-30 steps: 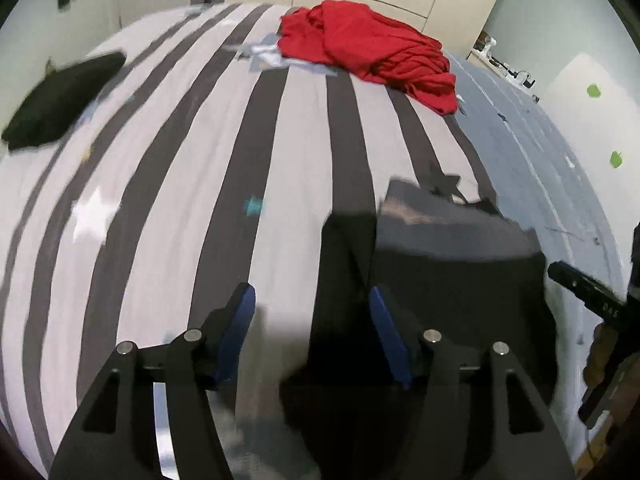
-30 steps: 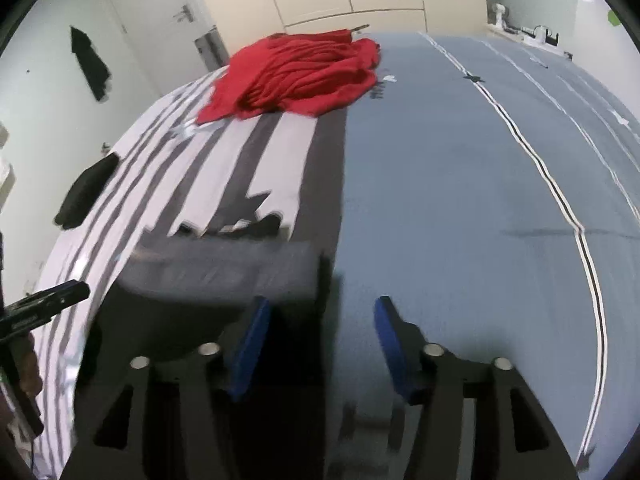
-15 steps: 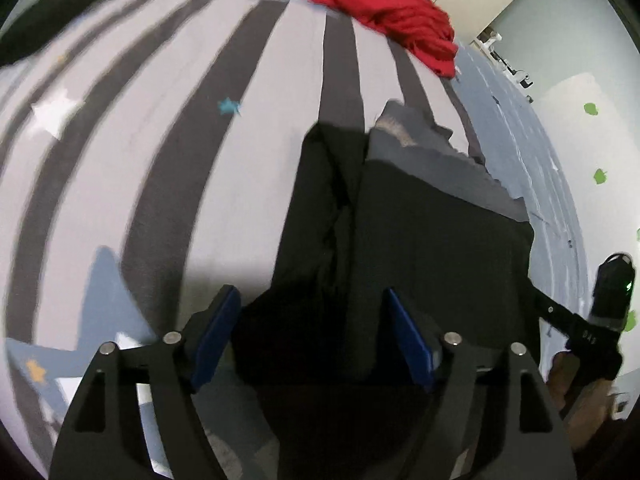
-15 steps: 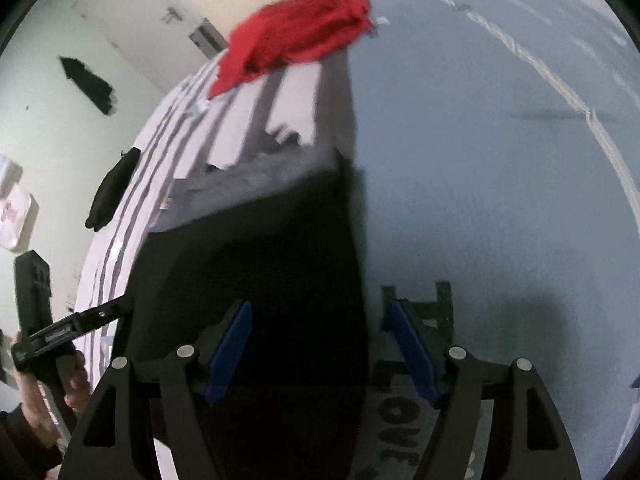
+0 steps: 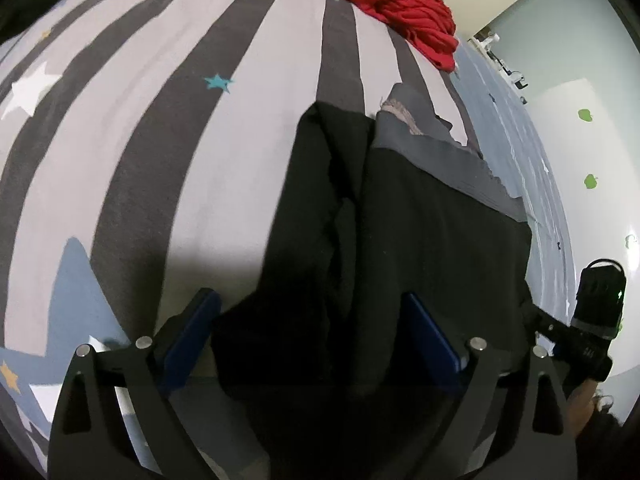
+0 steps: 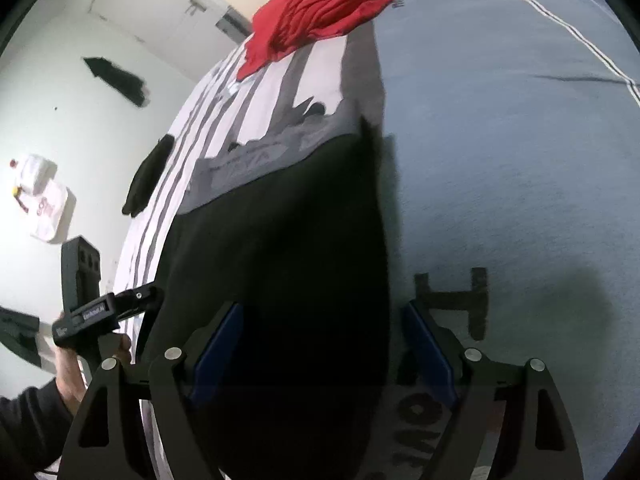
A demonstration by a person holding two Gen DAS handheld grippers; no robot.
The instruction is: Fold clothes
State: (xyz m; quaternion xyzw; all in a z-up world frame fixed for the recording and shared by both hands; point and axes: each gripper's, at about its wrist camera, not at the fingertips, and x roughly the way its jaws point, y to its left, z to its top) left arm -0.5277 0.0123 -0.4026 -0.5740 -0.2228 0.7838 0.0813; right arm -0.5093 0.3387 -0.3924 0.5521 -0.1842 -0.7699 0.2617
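Your left gripper (image 5: pixel 310 336) and right gripper (image 6: pixel 320 346) are opening, jaws apart. The black garment (image 5: pixel 420 232) lies between both, unclamped, on the bed (image 5: pixel 200 152).

Dim, even room light through two fisheye lenses

I see soft light from above, brightest on the pale wall (image 6: pixel 80 128) and the striped bedcover (image 5: pixel 224 168), with no hard glare. The black garment (image 5: pixel 440 240) reads as near-featureless shadow, and dark shade pools under it. My edges bow strongly and end in black corners. The red clothes (image 6: pixel 320 12) look slightly smeared; the near gripper fingers (image 5: pixel 192 336) are soft.
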